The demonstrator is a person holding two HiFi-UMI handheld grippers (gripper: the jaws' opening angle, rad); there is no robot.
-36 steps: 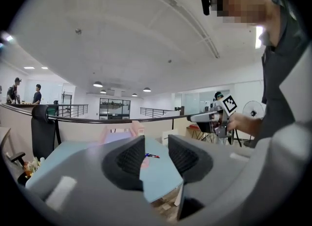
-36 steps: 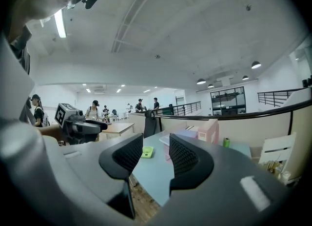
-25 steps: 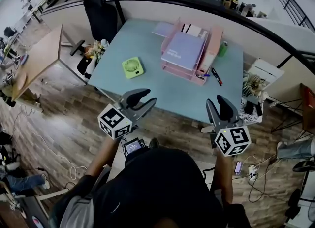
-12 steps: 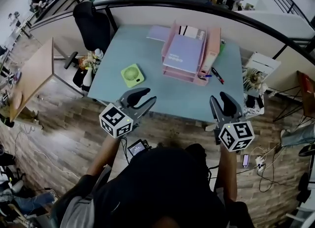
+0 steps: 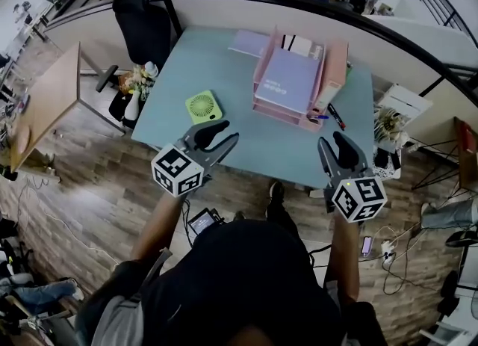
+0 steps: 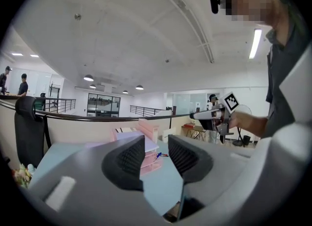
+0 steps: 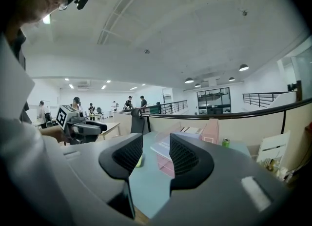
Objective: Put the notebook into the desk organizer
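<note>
A pale purple notebook (image 5: 287,81) lies flat on top of the pink desk organizer (image 5: 280,115), at the far right of the light blue desk (image 5: 224,75). A second lavender notebook (image 5: 249,42) lies on the desk behind the organizer's left corner. My left gripper (image 5: 224,134) hovers over the desk's front edge, left of centre, open and empty. My right gripper (image 5: 336,141) hangs off the front right corner, also open and empty. In the left gripper view the organizer (image 6: 146,147) shows between the jaws of the gripper (image 6: 156,142). The right gripper (image 7: 156,142) looks toward the notebook (image 7: 163,148).
A green mini fan (image 5: 203,105) sits on the desk's left half. Pens (image 5: 328,116) lie right of the organizer. A black chair (image 5: 142,23) and flowers (image 5: 138,79) stand at the desk's left, a wooden table (image 5: 48,98) farther left, a white box (image 5: 403,105) to the right. A partition wall (image 5: 314,4) runs behind the desk.
Both grippers keep their places in front of the desk, jaws unchanged. The head view has shifted slightly, and a shoe now shows on the floor between them.
</note>
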